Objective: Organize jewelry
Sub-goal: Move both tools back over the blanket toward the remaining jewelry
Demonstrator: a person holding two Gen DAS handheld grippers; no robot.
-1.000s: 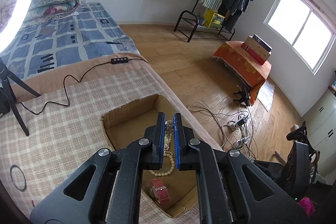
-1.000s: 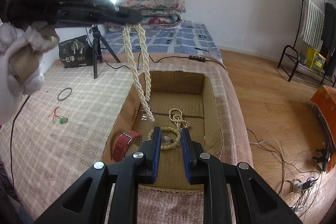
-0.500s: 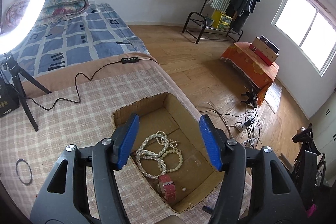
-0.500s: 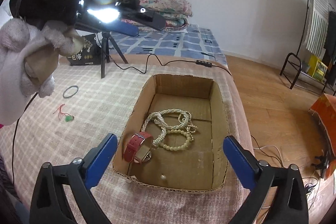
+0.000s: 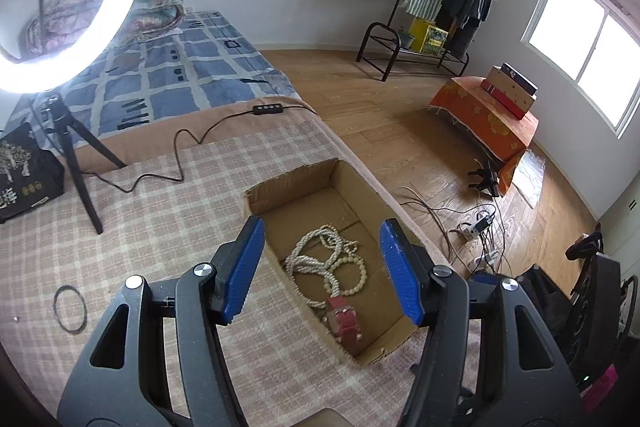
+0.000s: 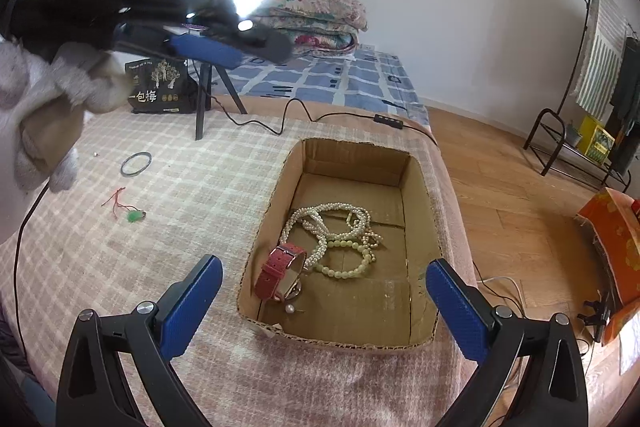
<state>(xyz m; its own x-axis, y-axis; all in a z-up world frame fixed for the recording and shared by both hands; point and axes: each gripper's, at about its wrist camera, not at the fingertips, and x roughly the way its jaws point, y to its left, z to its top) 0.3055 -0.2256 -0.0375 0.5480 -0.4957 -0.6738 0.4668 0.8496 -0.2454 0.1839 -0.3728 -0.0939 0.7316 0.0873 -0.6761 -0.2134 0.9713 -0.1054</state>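
Left gripper (image 5: 322,269): jaws released, empty, above box.
Right gripper (image 6: 324,311): jaws released, empty.
Box (image 6: 420,211): holds pearl necklace (image 6: 320,223), bead bracelet (image 6: 348,269), red watch (image 6: 278,271).
Black ring (image 6: 136,163): far left, on blanket.

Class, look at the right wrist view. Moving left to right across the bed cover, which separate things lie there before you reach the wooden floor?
Red string with green bead → black ring → cardboard box, which holds the red watch and then the pearl necklace.
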